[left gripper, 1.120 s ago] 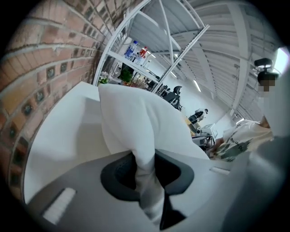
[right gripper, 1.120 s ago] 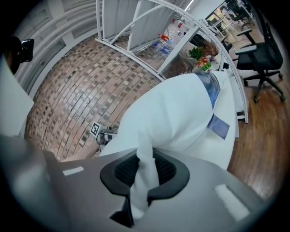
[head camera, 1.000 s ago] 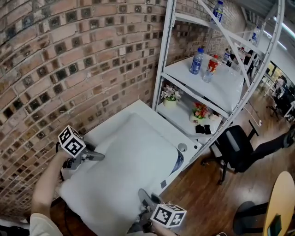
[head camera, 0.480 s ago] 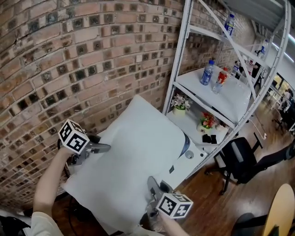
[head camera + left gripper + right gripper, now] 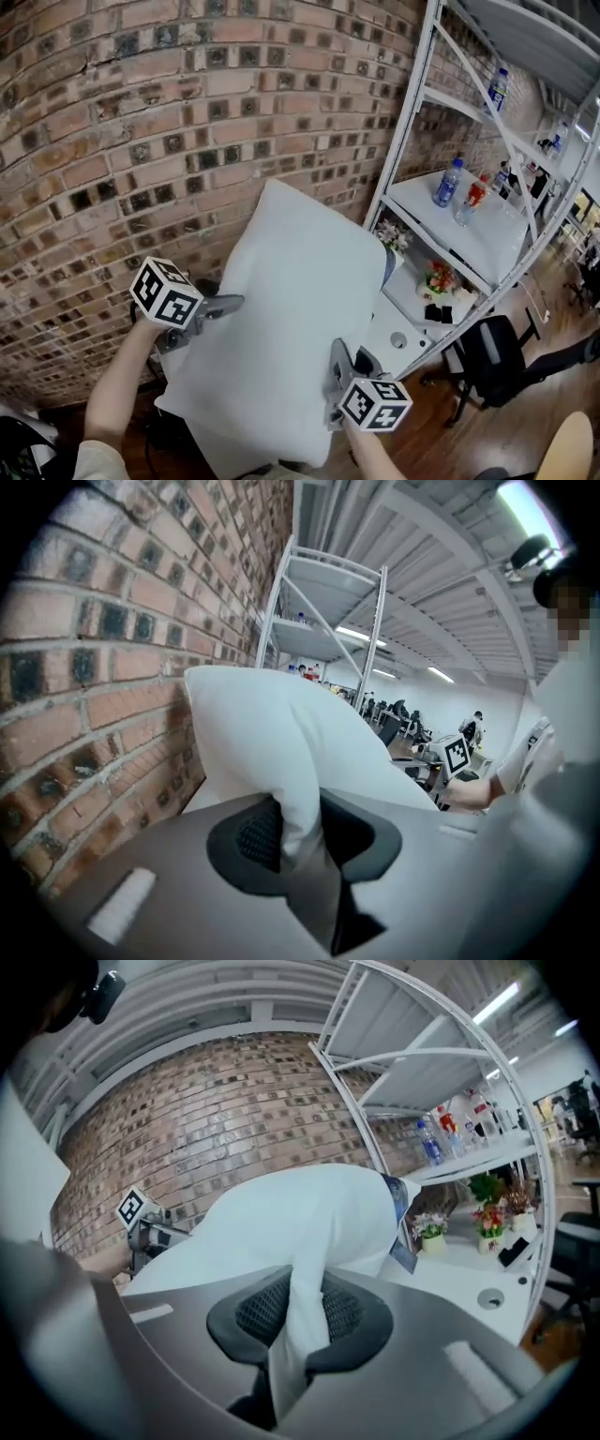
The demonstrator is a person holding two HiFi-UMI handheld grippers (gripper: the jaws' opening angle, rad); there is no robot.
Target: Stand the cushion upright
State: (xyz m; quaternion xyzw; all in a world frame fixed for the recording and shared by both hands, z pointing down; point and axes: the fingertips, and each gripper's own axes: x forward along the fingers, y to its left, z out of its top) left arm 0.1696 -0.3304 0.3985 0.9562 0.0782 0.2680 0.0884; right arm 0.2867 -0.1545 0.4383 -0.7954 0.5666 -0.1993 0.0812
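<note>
**Cushion half-raised: hold both pinches and seat the lower edge**

Cushion (image 5: 291,300) is tilted steeply in front of the brick wall (image 5: 169,112). Its upper edge is high against the bricks' backdrop and its lower edge is on the side away from the wall. Whether the top touches the bricks cannot be told.

The left gripper (image 5: 298,832) is clamped on a fold of the cover at the edge nearer the wall. The right gripper (image 5: 305,1321) is clamped the same way on the edge farther from it. Each has only a thin pinch of fabric between its pads.

To do this step well, I would keep both pinches tight and level with each other so the cushion does not twist. The lower edge should go down flat on the white table (image 5: 405,323) close to the wall, and the top should lean on the bricks before either grip lets go. The likely faults are cloth slipping out of a pinch, or the cushion slumping away from the wall.

It is a large, plump, plain white cushion with a small blue tag on the edge away from the wall. The cover looks soft and slack, so it will probably sag wherever it is not supported.
</note>
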